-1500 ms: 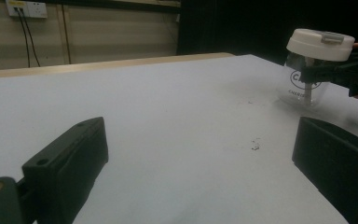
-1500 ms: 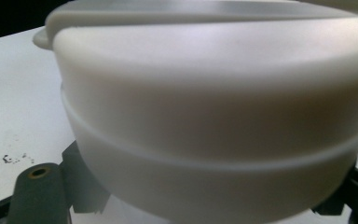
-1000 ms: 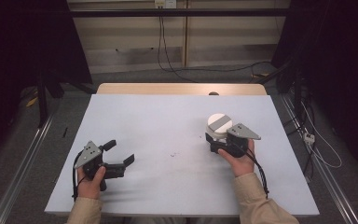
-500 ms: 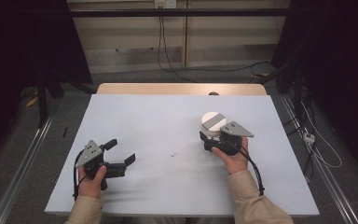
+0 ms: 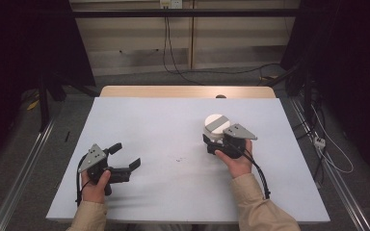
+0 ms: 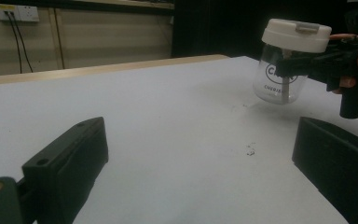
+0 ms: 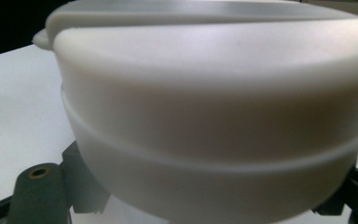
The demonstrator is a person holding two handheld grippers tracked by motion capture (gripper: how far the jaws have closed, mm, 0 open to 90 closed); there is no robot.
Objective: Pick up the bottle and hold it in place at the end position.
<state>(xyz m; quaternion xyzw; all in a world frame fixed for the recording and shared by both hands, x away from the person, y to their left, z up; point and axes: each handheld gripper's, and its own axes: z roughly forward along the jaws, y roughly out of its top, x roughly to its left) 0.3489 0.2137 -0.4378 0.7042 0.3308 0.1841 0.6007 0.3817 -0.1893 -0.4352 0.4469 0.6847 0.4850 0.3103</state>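
Observation:
A clear jar (image 6: 283,79) with a white lid (image 5: 216,124) and black lettering is at the right of the white table (image 5: 164,125). My right gripper (image 5: 213,142) is shut on it just below the lid, with a jaw on either side of the glass. Seen from the left gripper view, a shadow lies under the jar, and I cannot tell whether its base touches the table. In the right gripper view the lid (image 7: 214,93) looms very close. My left gripper (image 5: 126,155) rests at the front left, open with nothing between its jaws, which point toward the jar.
A few small specks (image 5: 178,159) lie mid-table. A wooden strip (image 5: 188,91) runs along the far edge, with a small dark thing (image 5: 220,96) on it. Metal rails (image 5: 24,168) flank the table, and cables (image 5: 327,149) trail on the floor at the right.
My right gripper has shifted slightly to the left with the jar in it. The left gripper has kept still.

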